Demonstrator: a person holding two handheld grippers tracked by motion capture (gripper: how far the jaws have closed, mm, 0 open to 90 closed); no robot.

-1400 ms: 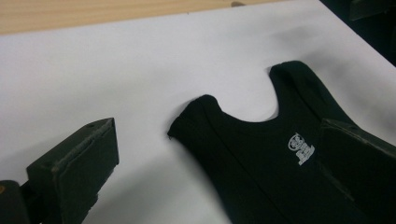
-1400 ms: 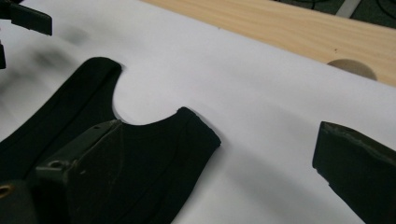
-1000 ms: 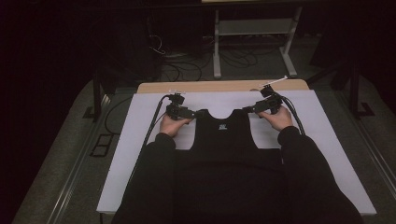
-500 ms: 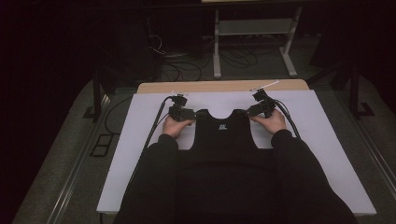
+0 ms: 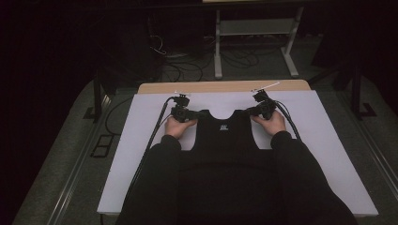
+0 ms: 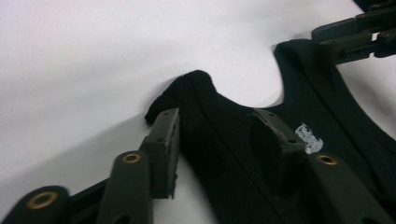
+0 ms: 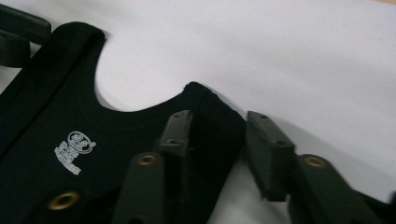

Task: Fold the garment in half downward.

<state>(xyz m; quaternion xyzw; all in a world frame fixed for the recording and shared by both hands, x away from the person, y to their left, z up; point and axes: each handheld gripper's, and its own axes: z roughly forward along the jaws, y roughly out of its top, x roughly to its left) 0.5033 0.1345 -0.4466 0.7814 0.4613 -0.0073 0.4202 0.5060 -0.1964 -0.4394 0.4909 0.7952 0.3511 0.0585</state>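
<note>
Black tank top (image 5: 226,136) flat on white table (image 5: 328,140), neckline away from person, white logo (image 6: 309,138) below collar. Left tool (image 5: 180,114) at left shoulder strap (image 6: 196,93); jaws just been closing, strap between them, pads (image 6: 164,140) straddling fabric, not visibly pinching (gap remains). Right tool (image 5: 263,108) at right shoulder strap (image 7: 210,105); jaws likewise just been closing, strap lying between, outer pad (image 7: 268,149) clear of cloth. Both hands resting on table beside straps.
</note>
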